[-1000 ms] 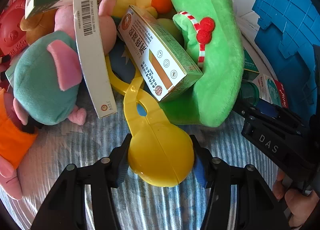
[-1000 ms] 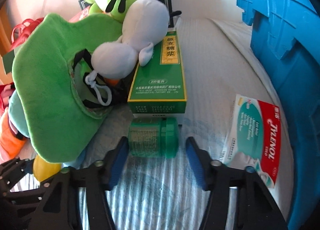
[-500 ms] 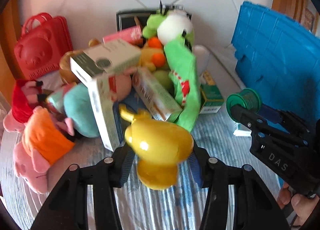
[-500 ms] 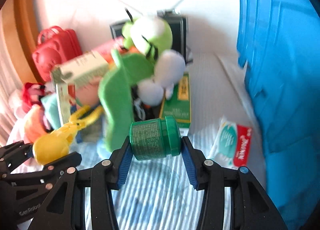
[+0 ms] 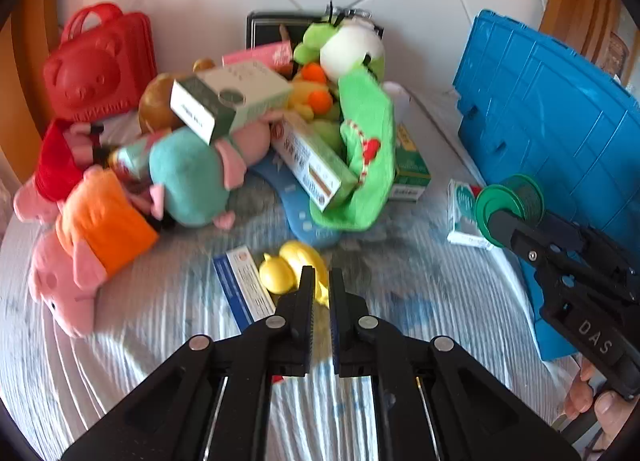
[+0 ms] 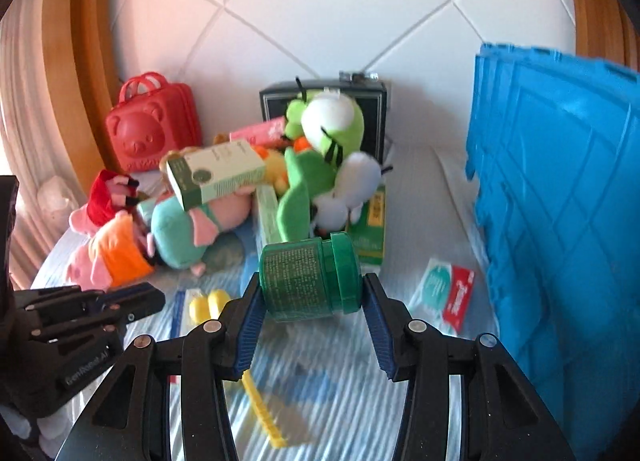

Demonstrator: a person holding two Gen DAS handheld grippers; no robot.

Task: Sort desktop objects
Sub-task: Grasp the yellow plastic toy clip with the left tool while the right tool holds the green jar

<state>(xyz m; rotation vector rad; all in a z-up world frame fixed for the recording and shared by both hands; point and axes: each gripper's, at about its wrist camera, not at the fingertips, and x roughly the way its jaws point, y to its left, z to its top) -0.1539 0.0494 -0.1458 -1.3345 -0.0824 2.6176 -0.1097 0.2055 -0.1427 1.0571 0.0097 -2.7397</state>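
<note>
My right gripper (image 6: 310, 311) is shut on a green jar (image 6: 308, 277) and holds it above the striped cloth; it also shows in the left wrist view (image 5: 510, 205). My left gripper (image 5: 320, 281) is nearly shut with nothing between its jaws. The yellow duck-shaped toy (image 5: 290, 271) lies on the cloth just beyond its fingertips, next to a blue-and-white box (image 5: 242, 287). The toy also shows in the right wrist view (image 6: 208, 305). A pile of plush toys (image 5: 188, 175) and medicine boxes (image 5: 310, 159) lies behind.
A blue crate (image 5: 548, 113) stands at the right. A Tylenol box (image 6: 446, 293) lies by it. A red bear case (image 5: 98, 65) and a dark box (image 6: 324, 101) stand at the back wall. A yellow comb-like strip (image 6: 262, 409) lies near the right gripper.
The left gripper let the yellow toy drop onto the cloth and closed. Both grippers pulled back and up. The right gripper closed on the green jar and lifted it.
</note>
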